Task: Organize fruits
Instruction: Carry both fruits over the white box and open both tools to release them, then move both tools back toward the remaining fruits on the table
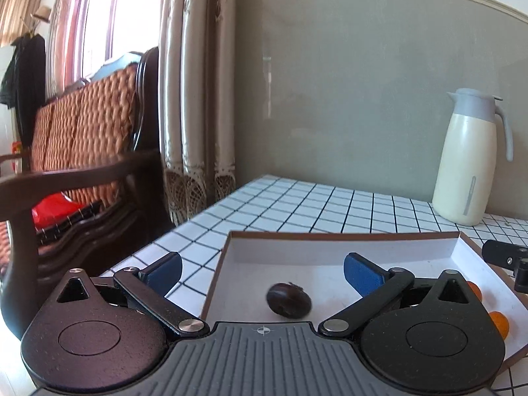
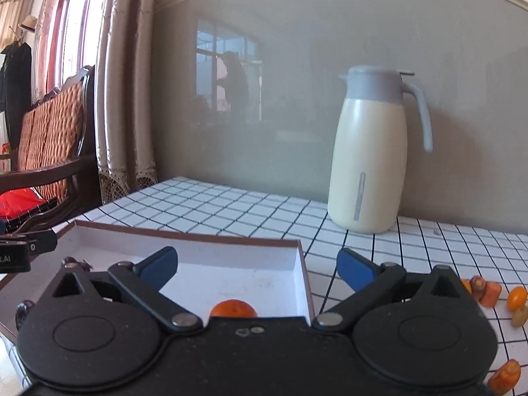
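Both tools hung spread and empty over the box [image 1: 330, 250]: left tool [image 1: 263, 272] above a dark fruit [image 1: 288, 303], right tool [image 2: 256, 264] above an orange one [image 2: 233, 309]. Loose pieces [image 2: 488, 293] waited farther right on the counter [image 2: 231, 208]; best lift clear before reaching.

Bench [image 2: 231, 204]: white tile pattern, black grid lines. Cream thermos jug [image 2: 369, 151] with grey lid and handle stands upright at the back, close to the grey wall [image 2: 297, 66]. Beige curtains [image 1: 194, 99] hang left of the wall, window [image 1: 95, 16] beyond. Dark wooden settee [image 1: 89, 138] with woven orange cushions, something red [image 1: 52, 211] on its seat. Dark coat [image 1: 23, 72] and hat [image 1: 41, 13] on a stand, far left.
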### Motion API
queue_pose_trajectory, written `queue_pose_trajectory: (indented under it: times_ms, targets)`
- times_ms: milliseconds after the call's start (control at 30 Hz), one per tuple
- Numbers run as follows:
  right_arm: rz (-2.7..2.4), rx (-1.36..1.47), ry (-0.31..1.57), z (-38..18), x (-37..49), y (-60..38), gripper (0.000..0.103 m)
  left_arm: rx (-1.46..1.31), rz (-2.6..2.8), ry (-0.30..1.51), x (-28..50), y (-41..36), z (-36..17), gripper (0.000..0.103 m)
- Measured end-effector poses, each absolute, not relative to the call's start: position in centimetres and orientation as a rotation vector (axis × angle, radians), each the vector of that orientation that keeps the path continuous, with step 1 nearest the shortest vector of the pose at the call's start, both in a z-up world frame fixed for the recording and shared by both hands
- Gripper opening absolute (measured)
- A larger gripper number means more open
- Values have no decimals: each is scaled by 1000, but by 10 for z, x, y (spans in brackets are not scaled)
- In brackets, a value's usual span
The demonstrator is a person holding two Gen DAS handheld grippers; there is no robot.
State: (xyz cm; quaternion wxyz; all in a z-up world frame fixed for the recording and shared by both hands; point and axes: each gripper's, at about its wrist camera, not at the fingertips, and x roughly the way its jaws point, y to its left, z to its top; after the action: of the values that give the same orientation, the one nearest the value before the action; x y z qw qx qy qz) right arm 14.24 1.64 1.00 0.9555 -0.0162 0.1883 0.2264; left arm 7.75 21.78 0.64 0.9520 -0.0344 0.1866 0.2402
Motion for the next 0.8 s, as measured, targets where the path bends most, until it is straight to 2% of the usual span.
queue_pose_trajectory:
  times_ms: [800]
  targets:
    - [431,-51,364,13,128,3,97,-66,432,379,69,200,12,103]
